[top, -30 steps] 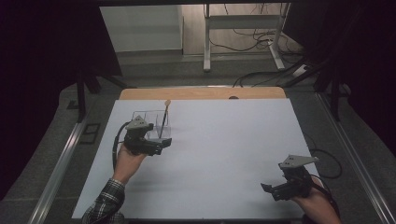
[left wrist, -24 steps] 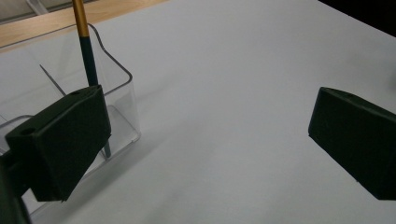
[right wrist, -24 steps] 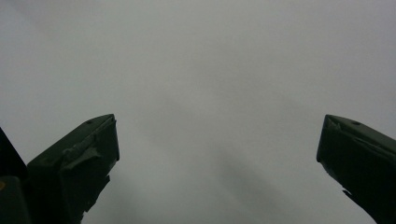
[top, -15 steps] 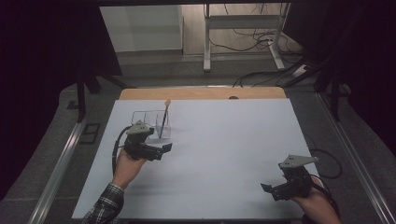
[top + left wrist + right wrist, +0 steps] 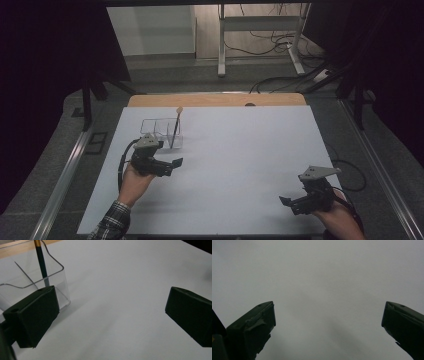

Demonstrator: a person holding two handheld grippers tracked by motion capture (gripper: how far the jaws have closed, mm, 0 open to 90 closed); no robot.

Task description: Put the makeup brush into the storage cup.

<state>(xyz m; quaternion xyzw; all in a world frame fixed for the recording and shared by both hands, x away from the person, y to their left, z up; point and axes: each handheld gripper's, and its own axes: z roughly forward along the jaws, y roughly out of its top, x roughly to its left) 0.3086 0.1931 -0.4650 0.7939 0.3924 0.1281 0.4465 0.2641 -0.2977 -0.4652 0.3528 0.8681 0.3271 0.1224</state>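
A clear acrylic holder (image 5: 159,129) with compartments stands on the white table top (image 5: 240,150), at the left and toward the far side. A dark pencil (image 5: 175,128) with a tan end leans upright in its right compartment. My left gripper (image 5: 174,166) hovers just in front of the holder, open and holding nothing. In the left gripper view the holder (image 5: 30,287) and pencil (image 5: 41,263) sit at the upper left, behind the left jaw, with the left gripper (image 5: 112,303) spread wide over bare table. My right gripper (image 5: 289,204) rests open near the front right corner, and the right gripper (image 5: 329,315) faces blank table.
A wooden strip (image 5: 215,100) runs along the table's far edge. Metal rails (image 5: 65,175) flank both sides. A cable (image 5: 345,167) loops off the right side. Beyond the table stand a metal frame (image 5: 260,30) and floor cables.
My left gripper has drawn back from the holder toward the near edge, a short way. The right gripper has stayed put.
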